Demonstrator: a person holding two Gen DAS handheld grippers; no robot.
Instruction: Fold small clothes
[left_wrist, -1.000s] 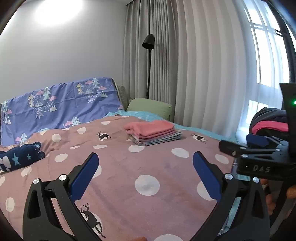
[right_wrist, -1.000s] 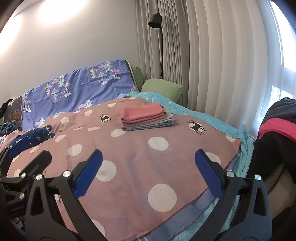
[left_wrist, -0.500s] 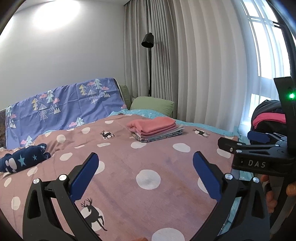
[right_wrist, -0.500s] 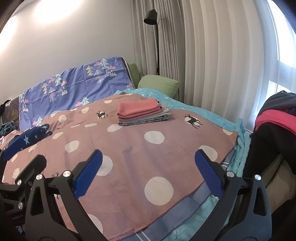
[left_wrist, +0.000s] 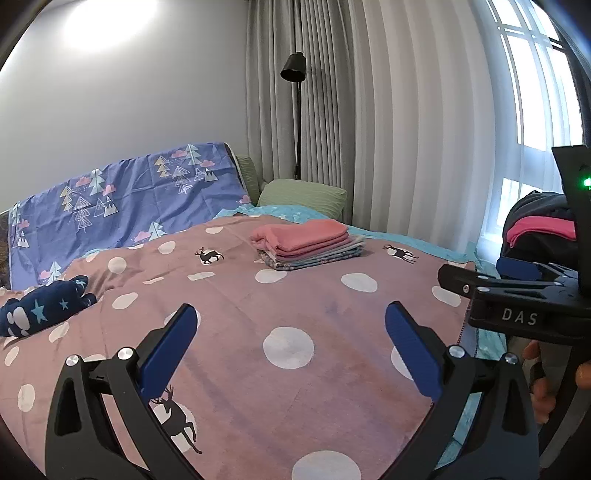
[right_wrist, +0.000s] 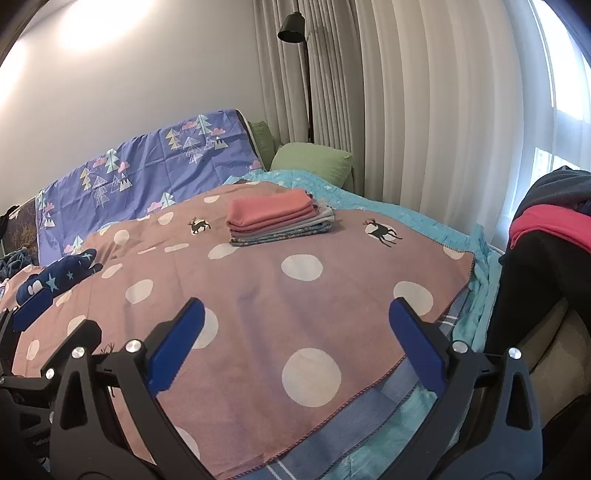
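Left gripper and right gripper, both released with fingers spread wide and holding nothing, above the near part of a pink spotted blanket. A stack of folded clothes rests far on the blanket. Dark clothes are heaped at right.
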